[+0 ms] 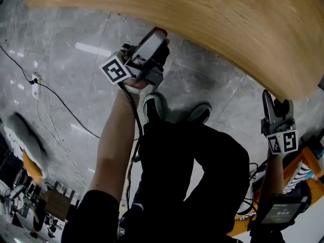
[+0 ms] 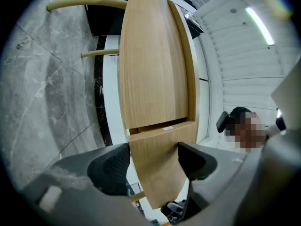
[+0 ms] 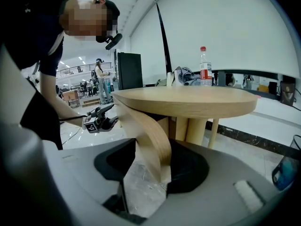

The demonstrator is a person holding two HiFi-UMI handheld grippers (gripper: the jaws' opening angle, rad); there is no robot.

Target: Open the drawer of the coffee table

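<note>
The coffee table (image 1: 212, 29) stood just ahead of both sets of jaws, its wooden drawer front (image 2: 160, 138) lying between the left gripper's (image 2: 154, 150) wide-apart jaws and a curved wooden band (image 3: 141, 121) from its rim passing, ungripped, between the right gripper's (image 3: 154, 149) parted jaws.

Bright strip light (image 2: 257, 25) — floor (image 1: 61, 59) glare, fisheye edges

The coffee table (image 1: 228, 24) is light brown wood with thin darker lines running along it. The floor (image 1: 66, 70) is grey stone with pale wiggly streaks (white where the light hits). The left gripper (image 2: 153, 161) is grey with black pads, and its cube (image 1: 115, 70) shows black-and-white squares. The bottle (image 3: 204, 67) has a red cap.
</note>
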